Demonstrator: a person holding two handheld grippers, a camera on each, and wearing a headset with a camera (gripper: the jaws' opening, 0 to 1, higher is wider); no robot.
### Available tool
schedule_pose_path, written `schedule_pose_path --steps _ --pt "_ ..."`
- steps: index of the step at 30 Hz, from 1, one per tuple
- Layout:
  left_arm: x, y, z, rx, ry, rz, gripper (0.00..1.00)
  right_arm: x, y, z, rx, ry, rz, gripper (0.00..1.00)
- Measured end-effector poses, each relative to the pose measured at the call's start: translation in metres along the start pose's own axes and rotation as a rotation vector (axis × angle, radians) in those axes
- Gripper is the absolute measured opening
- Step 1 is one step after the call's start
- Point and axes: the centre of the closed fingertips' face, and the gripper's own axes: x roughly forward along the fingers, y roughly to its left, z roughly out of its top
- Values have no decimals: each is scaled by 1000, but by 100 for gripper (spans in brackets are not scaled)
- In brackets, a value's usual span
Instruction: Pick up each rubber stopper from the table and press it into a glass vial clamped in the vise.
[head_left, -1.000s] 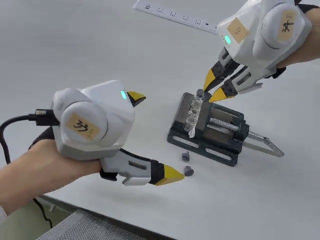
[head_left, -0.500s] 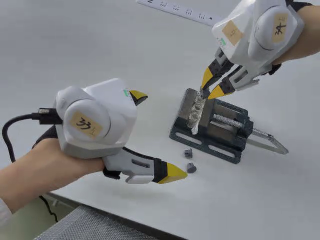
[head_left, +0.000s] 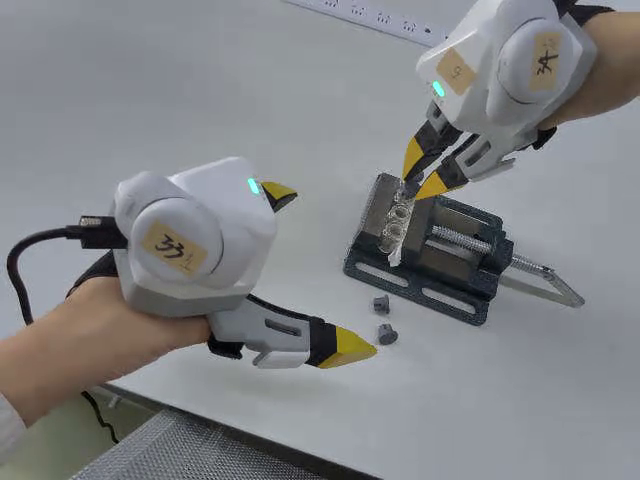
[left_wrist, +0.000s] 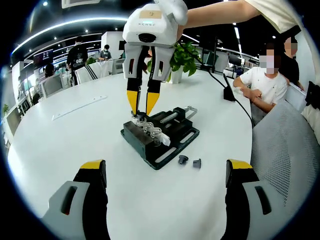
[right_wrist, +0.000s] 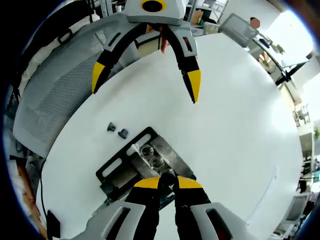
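We list the right gripper (head_left: 417, 186), its yellow-tipped jaws pinched on a dark grey rubber stopper (right_wrist: 167, 178), directly over the far end of the row of clear glass vials (head_left: 396, 224) standing upright in the black metal vise (head_left: 440, 275). Just off the near side of the vise lie a loose stopper (head_left: 380, 303) and a second stopper (head_left: 387, 335), small and flanged, with the left gripper (head_left: 318, 270) beyond them, jaws spread wide and empty. Left of the vise the smooth white table (head_left: 200, 100) runs broad and bare, its edge passing near the vise's front.
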Motion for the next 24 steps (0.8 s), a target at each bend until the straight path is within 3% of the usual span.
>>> schedule_pose_path --steps 4,14,24 --pt "0 -1 -1 -5 2 -4 97 0 -1 -1 -6 8 7 5" --pt "0 -1 -1 -3 4 -3 97 0 -1 -1 -77 88 29 4" --pt "0 1 1 -3 1 -1 97 1 -4 -2 97 89 32 3"
